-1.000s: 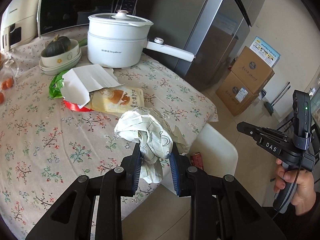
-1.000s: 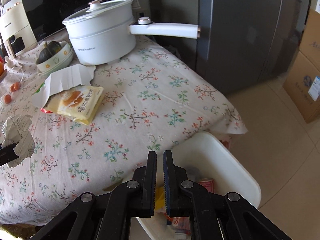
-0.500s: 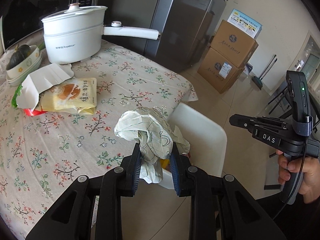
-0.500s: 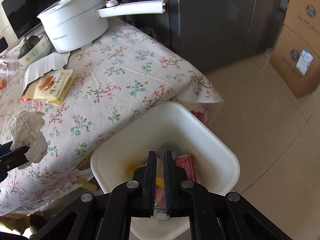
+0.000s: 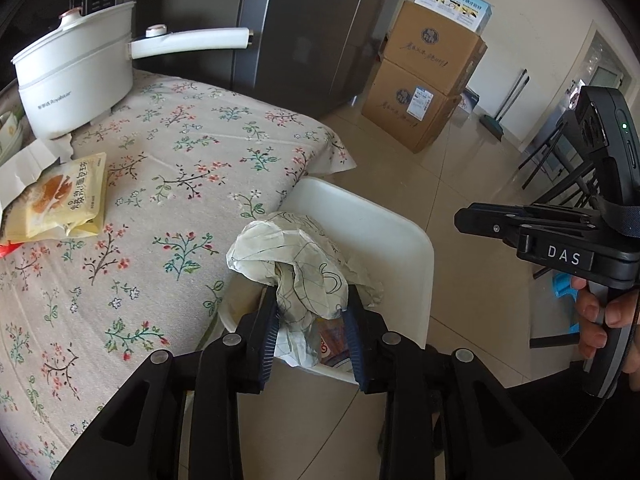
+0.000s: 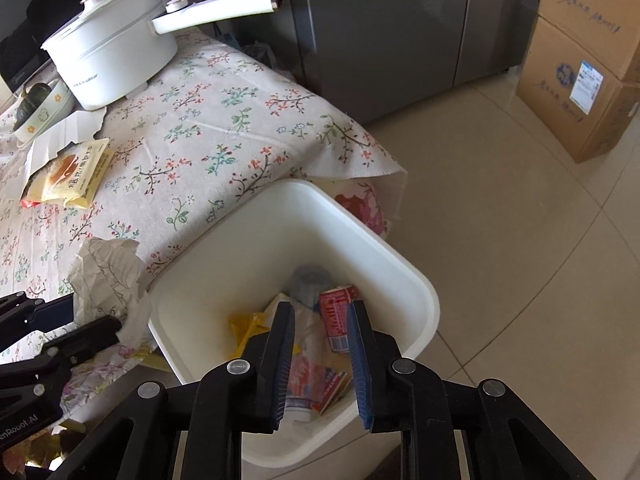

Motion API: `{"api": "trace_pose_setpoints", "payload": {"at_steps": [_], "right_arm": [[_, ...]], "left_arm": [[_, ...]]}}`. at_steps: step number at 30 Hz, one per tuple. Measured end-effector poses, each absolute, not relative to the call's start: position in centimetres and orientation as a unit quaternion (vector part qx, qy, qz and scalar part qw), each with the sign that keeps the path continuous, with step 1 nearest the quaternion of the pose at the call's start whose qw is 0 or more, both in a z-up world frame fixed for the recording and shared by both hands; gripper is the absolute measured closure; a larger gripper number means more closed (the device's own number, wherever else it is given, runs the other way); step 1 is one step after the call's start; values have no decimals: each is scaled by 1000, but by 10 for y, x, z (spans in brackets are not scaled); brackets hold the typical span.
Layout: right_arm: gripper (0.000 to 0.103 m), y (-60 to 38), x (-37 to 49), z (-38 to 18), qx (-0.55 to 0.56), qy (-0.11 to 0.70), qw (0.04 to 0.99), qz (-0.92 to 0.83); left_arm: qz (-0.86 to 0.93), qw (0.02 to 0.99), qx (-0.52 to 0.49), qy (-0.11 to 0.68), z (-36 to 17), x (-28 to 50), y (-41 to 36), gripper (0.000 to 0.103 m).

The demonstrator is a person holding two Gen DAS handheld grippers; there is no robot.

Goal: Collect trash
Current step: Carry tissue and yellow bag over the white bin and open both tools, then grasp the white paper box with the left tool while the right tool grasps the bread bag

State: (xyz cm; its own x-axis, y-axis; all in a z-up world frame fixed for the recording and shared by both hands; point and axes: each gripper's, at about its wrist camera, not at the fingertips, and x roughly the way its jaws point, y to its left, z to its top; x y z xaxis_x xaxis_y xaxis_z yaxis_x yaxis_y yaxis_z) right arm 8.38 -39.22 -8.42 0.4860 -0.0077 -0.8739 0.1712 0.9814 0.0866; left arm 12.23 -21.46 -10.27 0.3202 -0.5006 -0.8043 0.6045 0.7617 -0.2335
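My left gripper (image 5: 312, 314) is shut on a crumpled white printed paper (image 5: 304, 268) and holds it above the near rim of the white trash bin (image 5: 404, 248), just off the table's edge. In the right wrist view the same paper (image 6: 108, 276) hangs at the bin's left side, in the left gripper (image 6: 96, 312). My right gripper (image 6: 320, 320) is open with nothing between its fingers, directly over the bin (image 6: 260, 236). Inside lie a red can (image 6: 338, 312), a yellow wrapper (image 6: 244, 326) and other packets. A hand holds the right gripper (image 5: 480, 220), seen to the right of the bin.
On the floral tablecloth (image 5: 180, 160) lie a yellow snack packet (image 5: 64, 200) and torn white paper (image 6: 68, 132), with a white long-handled pot (image 5: 76, 80) behind. A grey fridge (image 6: 400, 32) and stacked cardboard boxes (image 5: 424, 92) stand on the tiled floor.
The left gripper carried the crumpled paper from over the table to above the bin's rim. The right gripper moved over the bin and went from shut to open.
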Motion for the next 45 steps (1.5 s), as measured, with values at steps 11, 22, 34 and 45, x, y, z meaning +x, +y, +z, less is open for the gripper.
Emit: {"api": "trace_pose_setpoints", "payload": {"at_steps": [11, 22, 34, 45], "right_arm": [[64, -395, 85, -82, 89, 502, 858, -57], [50, -386, 90, -81, 86, 503, 858, -56], [28, -366, 107, -78, 87, 502, 859, -51], [23, -319, 139, -73, 38, 501, 864, -28]], "left_arm": [[-317, 810, 73, 487, -113, 129, -219, 29], [-297, 820, 64, 485, -104, 132, -199, 25], [-238, 844, 33, 479, -85, 151, -140, 21], [-154, 878, 10, 453, -58, 185, -67, 20]]}}
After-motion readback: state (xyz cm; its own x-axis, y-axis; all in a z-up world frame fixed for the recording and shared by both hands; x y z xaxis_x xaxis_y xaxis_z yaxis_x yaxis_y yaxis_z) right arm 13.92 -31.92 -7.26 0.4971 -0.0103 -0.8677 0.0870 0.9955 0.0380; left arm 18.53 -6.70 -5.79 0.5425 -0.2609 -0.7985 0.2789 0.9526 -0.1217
